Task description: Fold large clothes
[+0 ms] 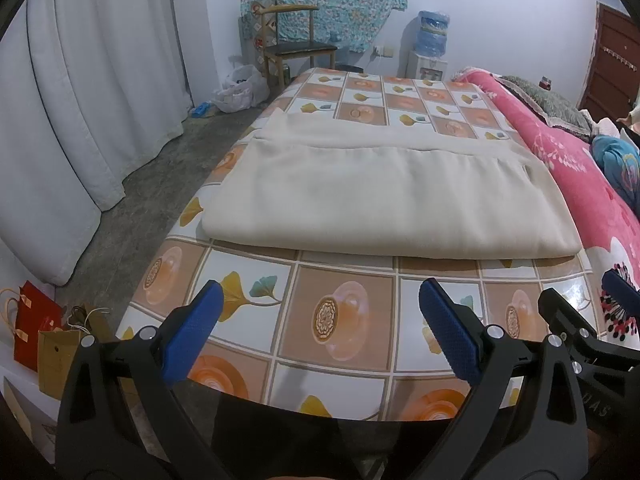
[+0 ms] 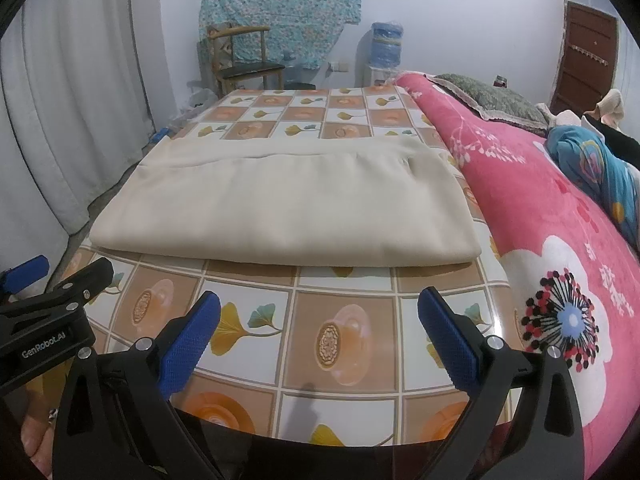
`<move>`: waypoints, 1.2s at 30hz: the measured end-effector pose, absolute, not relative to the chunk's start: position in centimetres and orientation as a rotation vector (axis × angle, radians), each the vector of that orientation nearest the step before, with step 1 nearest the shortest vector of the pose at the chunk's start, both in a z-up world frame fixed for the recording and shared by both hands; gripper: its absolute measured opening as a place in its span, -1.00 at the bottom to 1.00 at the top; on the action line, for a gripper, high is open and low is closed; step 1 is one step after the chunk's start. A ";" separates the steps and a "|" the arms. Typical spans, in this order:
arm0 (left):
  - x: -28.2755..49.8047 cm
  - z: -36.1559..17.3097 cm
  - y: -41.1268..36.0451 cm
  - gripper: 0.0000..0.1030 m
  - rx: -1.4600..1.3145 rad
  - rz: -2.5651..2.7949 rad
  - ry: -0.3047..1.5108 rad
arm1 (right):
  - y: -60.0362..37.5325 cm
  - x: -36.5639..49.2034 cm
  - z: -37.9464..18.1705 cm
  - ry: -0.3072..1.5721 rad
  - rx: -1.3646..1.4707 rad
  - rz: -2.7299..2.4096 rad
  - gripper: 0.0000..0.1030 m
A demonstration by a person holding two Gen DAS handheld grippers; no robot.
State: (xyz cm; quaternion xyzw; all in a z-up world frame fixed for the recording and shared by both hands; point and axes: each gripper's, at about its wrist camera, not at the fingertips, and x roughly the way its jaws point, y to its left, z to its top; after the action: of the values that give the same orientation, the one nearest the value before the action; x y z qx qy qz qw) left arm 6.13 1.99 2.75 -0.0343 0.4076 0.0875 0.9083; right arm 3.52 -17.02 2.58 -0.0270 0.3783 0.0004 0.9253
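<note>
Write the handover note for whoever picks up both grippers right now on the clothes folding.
Left gripper: open, empty, held over the near end of the table.
Right gripper: open, empty, beside the left one, also short of the cloth.
Cream garment: lies flat on the patterned table, folded at least once into a wide rectangle, its folded edge toward you and a layer edge showing across the far part.
Pink blanket borders the table on the right.
Left to do: further folds to make it compact, if wanted.
</note>
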 end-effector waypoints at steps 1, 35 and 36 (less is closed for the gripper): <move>6.1 2.8 1.9 0.84 -0.070 0.181 0.840 | -17.0 3.5 2.6 0.776 -0.055 0.002 0.87; 6.2 2.9 1.8 0.84 -0.070 0.180 0.839 | -16.2 3.4 2.7 0.779 -0.059 0.009 0.87; 6.2 2.8 1.9 0.84 -0.071 0.180 0.839 | -16.3 3.4 2.6 0.779 -0.059 0.009 0.87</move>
State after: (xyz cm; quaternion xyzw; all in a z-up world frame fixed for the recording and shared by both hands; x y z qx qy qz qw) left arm 6.15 1.85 2.85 -0.0343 0.4067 0.0874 0.9087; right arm 3.39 -16.33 2.62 -0.0289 0.3797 0.0046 0.9247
